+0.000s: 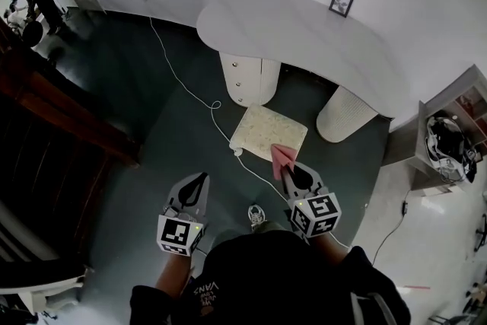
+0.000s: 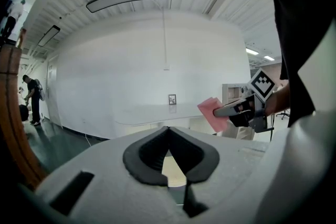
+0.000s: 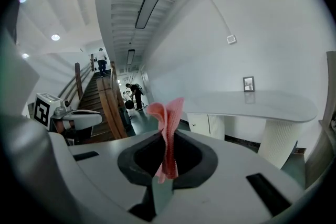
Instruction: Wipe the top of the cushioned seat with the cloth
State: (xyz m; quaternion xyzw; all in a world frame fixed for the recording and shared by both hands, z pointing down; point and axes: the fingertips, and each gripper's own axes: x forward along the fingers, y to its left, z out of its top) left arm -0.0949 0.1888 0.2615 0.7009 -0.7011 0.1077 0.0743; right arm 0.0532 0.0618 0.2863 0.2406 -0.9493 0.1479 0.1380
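Observation:
The cushioned seat is a cream square stool on the dark floor, below the white desk in the head view. My right gripper is shut on a pink cloth, held above the seat's near right corner. In the right gripper view the pink cloth stands up pinched between the jaws. My left gripper is shut with nothing in it, left of the seat over bare floor. From the left gripper view I see the right gripper with the cloth, and a sliver of the seat past the jaws.
A curved white desk on two ribbed pedestals stands behind the seat, with a small framed picture on it. A white cable runs across the floor to the seat's left side. A wooden stair rail lies left; shelves at right.

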